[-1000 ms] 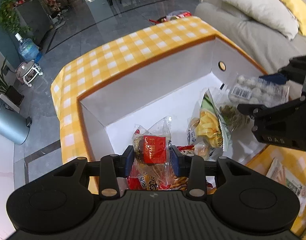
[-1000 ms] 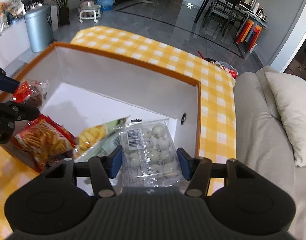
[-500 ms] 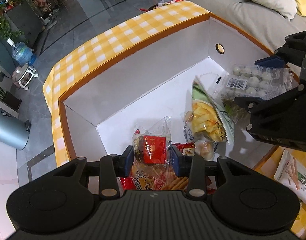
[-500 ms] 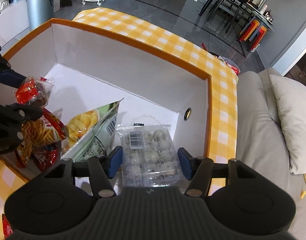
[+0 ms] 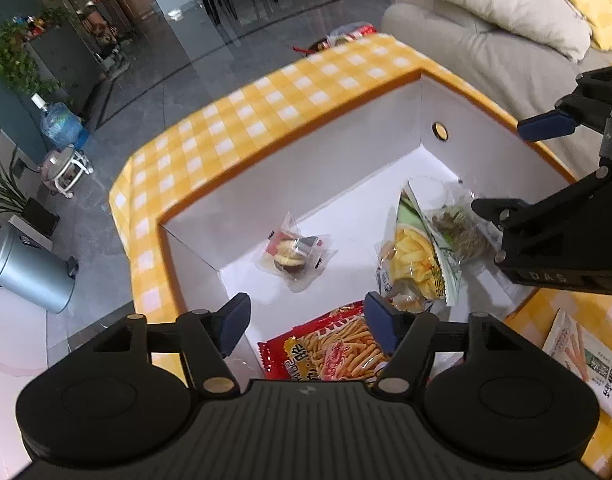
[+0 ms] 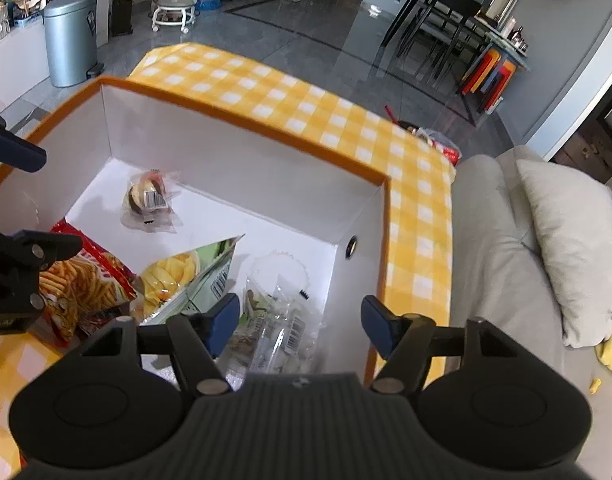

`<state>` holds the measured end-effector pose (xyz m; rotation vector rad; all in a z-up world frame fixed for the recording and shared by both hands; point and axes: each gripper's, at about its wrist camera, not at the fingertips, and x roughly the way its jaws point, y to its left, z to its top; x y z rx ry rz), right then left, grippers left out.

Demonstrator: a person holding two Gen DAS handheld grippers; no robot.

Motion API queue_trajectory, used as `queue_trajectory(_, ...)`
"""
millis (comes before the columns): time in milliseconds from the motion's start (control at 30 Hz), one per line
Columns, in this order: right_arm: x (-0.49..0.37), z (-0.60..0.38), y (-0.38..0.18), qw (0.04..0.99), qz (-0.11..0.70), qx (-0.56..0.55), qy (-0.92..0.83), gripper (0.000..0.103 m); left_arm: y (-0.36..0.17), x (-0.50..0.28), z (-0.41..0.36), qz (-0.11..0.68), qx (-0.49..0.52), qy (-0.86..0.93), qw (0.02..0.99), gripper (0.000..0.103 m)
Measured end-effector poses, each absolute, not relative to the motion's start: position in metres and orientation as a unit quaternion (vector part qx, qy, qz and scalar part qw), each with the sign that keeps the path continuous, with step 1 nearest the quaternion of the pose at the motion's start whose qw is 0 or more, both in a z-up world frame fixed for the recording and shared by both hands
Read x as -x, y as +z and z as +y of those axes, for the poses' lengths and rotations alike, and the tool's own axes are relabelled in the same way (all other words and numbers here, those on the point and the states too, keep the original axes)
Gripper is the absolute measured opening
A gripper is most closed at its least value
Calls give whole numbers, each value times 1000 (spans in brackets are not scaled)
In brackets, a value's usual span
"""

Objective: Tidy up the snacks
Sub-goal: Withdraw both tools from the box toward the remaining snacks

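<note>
A white box with an orange rim holds the snacks. A small clear-wrapped cake lies on the box floor. A red fries bag and a green-yellow chip bag lie inside too. A clear pack with barcodes lies below my right gripper. My left gripper is open and empty above the box's near edge. My right gripper is open and empty over the box's right side.
A snack pack lies on the yellow checked cloth outside the box at the right. A beige sofa with cushions stands beside the table. A grey bin and a water bottle stand on the floor.
Both grippers have opened. The wrapped cake fell from my left gripper onto the box floor. The clear pack dropped from my right gripper into the box.
</note>
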<state>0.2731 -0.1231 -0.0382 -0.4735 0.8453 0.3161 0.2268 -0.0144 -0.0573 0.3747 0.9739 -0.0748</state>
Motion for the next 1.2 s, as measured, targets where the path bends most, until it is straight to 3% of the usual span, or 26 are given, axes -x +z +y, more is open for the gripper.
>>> queue_trajectory(800,-186,-162,33,907,374,120,152,76,26,-147,1,372,-101,9,923,80)
queue_trajectory(1200,-118,-189,-4,898,403,94,150,77,-4,-91,-4,416,-84,-17,905,80)
